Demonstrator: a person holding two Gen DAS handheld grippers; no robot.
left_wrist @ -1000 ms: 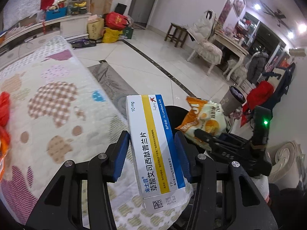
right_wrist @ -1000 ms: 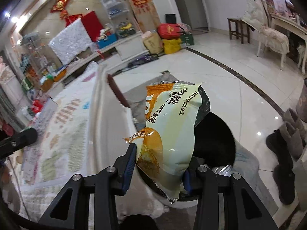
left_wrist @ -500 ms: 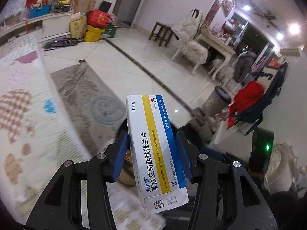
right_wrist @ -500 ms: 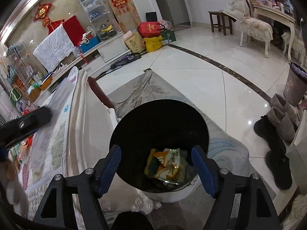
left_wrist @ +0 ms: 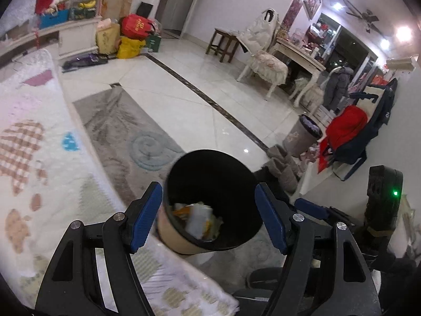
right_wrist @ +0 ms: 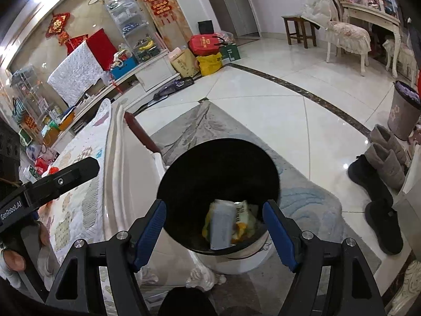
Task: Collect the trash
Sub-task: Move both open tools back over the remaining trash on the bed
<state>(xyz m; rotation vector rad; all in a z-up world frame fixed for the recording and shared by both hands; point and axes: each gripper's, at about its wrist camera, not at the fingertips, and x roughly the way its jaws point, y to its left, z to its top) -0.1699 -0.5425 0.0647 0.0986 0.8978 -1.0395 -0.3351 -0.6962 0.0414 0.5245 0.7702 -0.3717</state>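
A round bin with a black liner (left_wrist: 210, 176) (right_wrist: 218, 168) stands on the floor beside the bed. Inside it lie a white medicine box (right_wrist: 222, 222) (left_wrist: 198, 218), blurred, and a yellow-orange snack bag (right_wrist: 243, 226). My left gripper (left_wrist: 208, 210) is open and empty above the bin's mouth. My right gripper (right_wrist: 214, 230) is open and empty, also above the bin. The left gripper's arm (right_wrist: 50, 181) shows at the left in the right wrist view.
The quilted bed (left_wrist: 31, 158) (right_wrist: 79, 184) lies to the left of the bin. A grey rug (left_wrist: 123, 126) is under the bin. Boots (right_wrist: 379, 176), a second grey bin (right_wrist: 404, 113) and a chair (left_wrist: 265, 63) stand across the tiled floor.
My left gripper opened and the medicine box dropped into the bin. My right gripper let go of the snack bag earlier and stays open above the bin.
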